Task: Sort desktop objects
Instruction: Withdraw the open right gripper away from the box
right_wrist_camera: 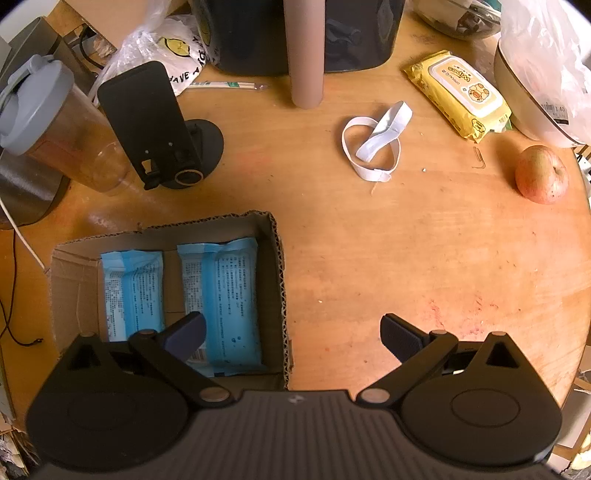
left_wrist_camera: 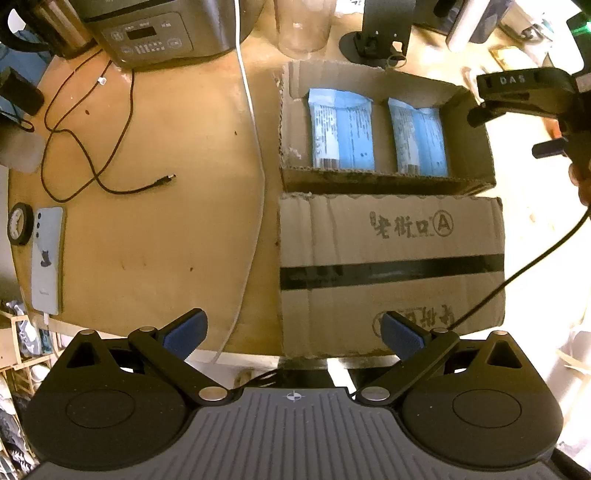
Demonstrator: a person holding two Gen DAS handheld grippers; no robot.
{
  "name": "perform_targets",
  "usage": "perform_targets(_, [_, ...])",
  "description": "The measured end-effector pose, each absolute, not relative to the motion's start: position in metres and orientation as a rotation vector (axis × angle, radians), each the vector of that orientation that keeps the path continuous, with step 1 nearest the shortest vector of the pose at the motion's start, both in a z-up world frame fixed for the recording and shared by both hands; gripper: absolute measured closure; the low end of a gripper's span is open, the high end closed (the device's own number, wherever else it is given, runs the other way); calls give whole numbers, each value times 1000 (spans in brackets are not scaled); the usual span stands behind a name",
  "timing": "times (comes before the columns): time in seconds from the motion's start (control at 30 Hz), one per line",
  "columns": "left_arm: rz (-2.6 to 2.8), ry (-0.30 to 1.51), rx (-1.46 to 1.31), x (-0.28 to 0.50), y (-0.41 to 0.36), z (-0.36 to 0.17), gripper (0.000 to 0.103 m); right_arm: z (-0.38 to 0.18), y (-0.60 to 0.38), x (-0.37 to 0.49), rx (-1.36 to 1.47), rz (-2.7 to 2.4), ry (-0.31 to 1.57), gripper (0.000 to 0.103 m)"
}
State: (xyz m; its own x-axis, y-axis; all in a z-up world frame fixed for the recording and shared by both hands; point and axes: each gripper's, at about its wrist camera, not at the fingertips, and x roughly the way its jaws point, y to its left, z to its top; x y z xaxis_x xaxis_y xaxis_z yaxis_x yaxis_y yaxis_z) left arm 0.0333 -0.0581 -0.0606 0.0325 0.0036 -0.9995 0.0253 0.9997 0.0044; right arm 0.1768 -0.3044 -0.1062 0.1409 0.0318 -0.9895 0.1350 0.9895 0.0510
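Observation:
An open cardboard box (left_wrist_camera: 291, 122) (right_wrist_camera: 279, 266) on the round wooden table holds two blue wipe packs (left_wrist_camera: 341, 129) (right_wrist_camera: 219, 295) lying side by side. Its front flap (left_wrist_camera: 391, 269) hangs down toward me. My left gripper (left_wrist_camera: 293, 334) is open and empty, low at the table's near edge beside that flap. My right gripper (right_wrist_camera: 291, 332) is open and empty too, hovering over the box's right wall; it also shows in the left wrist view (left_wrist_camera: 517, 99). A yellow wipes pack (right_wrist_camera: 458, 94), an apple (right_wrist_camera: 541, 173) and a white elastic band (right_wrist_camera: 373, 142) lie on the table to the right.
A phone (left_wrist_camera: 48, 258), a tape roll (left_wrist_camera: 18, 223), a dark cable (left_wrist_camera: 92, 147) and a white cord (left_wrist_camera: 253, 147) lie left of the box. A black stand (right_wrist_camera: 155, 125), a lidded cup (right_wrist_camera: 55, 125), a cardboard tube (right_wrist_camera: 304, 51), an appliance (left_wrist_camera: 147, 33) and bags line the back.

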Motion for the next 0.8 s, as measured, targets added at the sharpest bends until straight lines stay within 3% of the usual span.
perform_targets(0.8, [-21,1512,50,57,-55,-62,0,-106,-304,172,144,-62,1433,0])
